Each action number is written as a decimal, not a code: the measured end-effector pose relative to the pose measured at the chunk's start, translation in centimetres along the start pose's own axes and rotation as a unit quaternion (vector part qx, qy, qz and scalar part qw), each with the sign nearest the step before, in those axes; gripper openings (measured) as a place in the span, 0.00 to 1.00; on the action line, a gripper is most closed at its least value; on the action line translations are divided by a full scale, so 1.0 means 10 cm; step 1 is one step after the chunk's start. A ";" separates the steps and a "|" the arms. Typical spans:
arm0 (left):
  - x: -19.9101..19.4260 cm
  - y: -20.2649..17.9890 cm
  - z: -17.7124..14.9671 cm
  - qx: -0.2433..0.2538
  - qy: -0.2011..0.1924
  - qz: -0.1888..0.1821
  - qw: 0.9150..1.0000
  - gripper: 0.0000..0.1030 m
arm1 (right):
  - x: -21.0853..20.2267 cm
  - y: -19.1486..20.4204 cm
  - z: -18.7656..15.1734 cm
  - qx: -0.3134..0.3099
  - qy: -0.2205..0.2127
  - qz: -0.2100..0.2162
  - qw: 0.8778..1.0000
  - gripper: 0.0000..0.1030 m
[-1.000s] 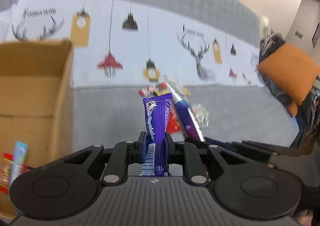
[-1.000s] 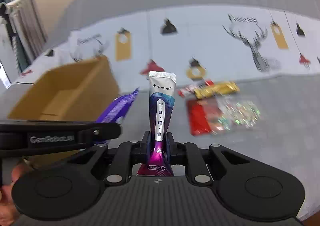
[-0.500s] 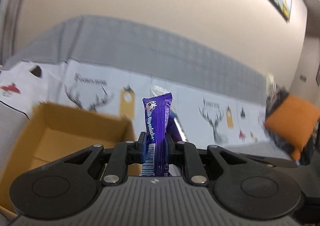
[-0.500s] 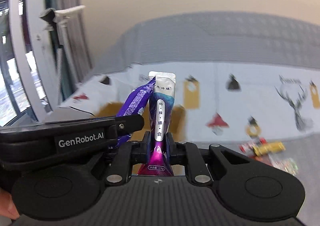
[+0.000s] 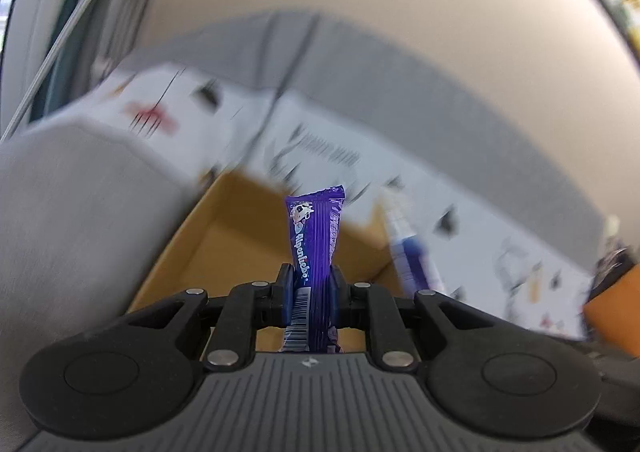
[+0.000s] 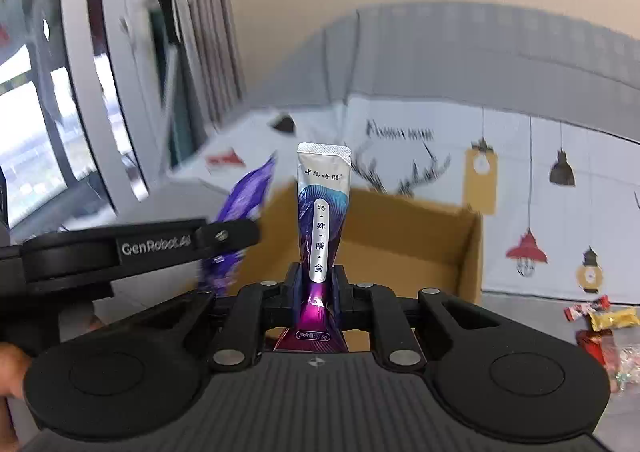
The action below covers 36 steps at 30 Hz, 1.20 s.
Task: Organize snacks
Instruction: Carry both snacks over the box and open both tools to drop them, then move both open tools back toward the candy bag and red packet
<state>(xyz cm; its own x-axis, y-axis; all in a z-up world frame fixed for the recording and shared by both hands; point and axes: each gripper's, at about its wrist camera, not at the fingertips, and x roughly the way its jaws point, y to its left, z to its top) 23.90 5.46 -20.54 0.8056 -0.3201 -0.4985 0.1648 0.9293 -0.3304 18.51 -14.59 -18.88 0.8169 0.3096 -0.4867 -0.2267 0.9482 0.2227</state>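
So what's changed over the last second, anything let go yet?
Nothing released. Both grippers swung left from the loose snacks toward the cardboard box, which now fills the view ahead. Unchanged: left gripper clamps the purple Alpenliebe stick, right gripper the silver-topped sachet.

Purple candy bar (image 5: 315, 240) upright, pinched low. Silver-topped purple sachet (image 6: 322, 220) upright, pinched near its base. Open cardboard box (image 6: 404, 240) behind both. Loose snacks (image 6: 600, 328) lie right of box.
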 end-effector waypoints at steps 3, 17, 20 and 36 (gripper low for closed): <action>0.19 0.24 -0.12 -0.003 0.039 0.030 0.999 0.18 | 0.23 -0.03 -0.14 0.001 0.032 -0.013 0.999 0.15; 0.63 0.34 -0.51 0.068 0.146 0.081 0.984 0.18 | 0.86 -0.04 -0.64 0.022 0.166 -0.043 0.985 0.15; 0.58 0.28 -0.47 0.071 0.135 0.067 0.986 0.32 | 0.83 -0.03 -0.64 0.032 0.165 -0.015 0.986 0.25; 0.38 -1.27 -0.76 0.164 0.080 -0.011 0.983 0.92 | -0.26 -0.98 -0.69 0.078 0.022 -0.005 0.997 0.94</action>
<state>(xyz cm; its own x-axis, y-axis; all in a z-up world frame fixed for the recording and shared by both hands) 20.55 -8.98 -24.29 0.7039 -0.3416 -0.6228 0.3778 0.9225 -0.0789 14.91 -24.16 -25.58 0.7933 0.3064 -0.5261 -0.1308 0.9297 0.3443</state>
